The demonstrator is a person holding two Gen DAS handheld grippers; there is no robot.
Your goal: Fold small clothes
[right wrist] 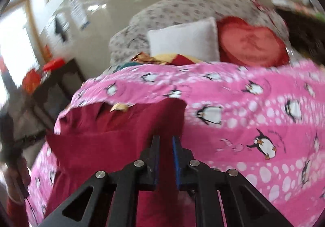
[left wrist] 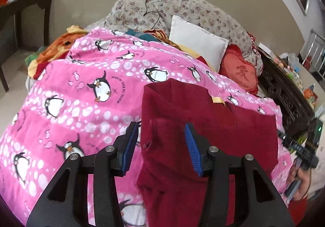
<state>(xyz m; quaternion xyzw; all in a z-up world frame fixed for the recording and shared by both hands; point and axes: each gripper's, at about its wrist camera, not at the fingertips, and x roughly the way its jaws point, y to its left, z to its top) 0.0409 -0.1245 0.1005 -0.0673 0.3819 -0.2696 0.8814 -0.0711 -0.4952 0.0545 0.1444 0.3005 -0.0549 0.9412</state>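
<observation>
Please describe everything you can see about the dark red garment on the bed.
The garment is dark red, of a soft, napped cloth, with a small yellow tag near its far edge. Some loose threads show at a frayed spot on one folded layer. It lies partly folded and rumpled on the pink penguin blanket. The left tool is open astride one edge, pads apart from the cloth. The right tool is shut on a raised fold of it.
</observation>
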